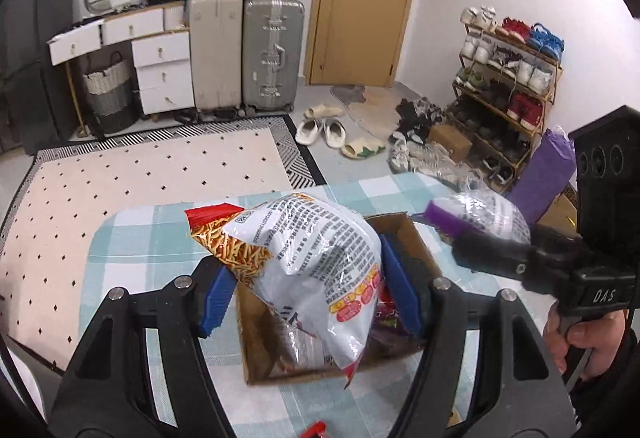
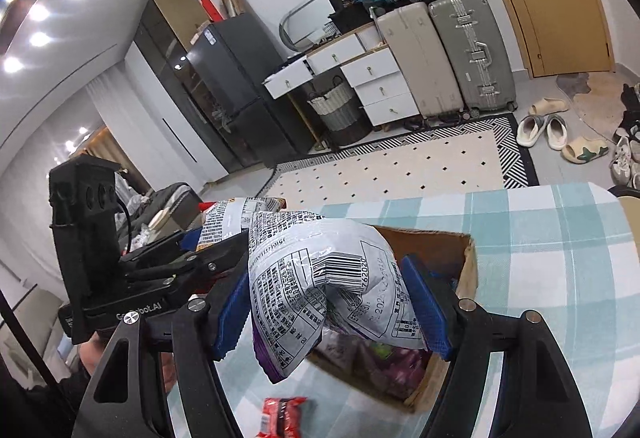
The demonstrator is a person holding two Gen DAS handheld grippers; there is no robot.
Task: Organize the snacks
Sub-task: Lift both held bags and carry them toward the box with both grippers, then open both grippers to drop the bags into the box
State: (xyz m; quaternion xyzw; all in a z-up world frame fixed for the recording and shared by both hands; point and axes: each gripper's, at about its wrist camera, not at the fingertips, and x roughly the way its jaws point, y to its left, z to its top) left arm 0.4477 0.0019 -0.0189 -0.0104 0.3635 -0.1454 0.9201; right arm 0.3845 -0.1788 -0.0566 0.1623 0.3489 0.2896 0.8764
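Checked teal-and-white cloth covers the tabletop (image 1: 132, 238), a rug, suitcases and a shoe rack behind it. Left claw (image 1: 308, 294): clenched on a white snack bag (image 1: 316, 258) with a picture of orange sticks, blue pads pressing both sides. Bag hangs crumpled over the open cardboard box (image 1: 416, 238), its lower end down inside the box mouth. Right claw (image 2: 332, 314): clenched on a second white bag with purple trim (image 2: 320, 282), barcode side up, pads pressing both sides; this bag hangs over the near left corner of the same box (image 2: 464, 270). More packets lie inside the box, purple and red wrappers showing, too crumpled to read. Box sits toward the far edge of the tabletop. Small red packet (image 2: 282, 416) lies flat on the cloth near the near edge, apart from the box. Each claw shows in the other's view, a hand (image 1: 592, 338) on the grip.
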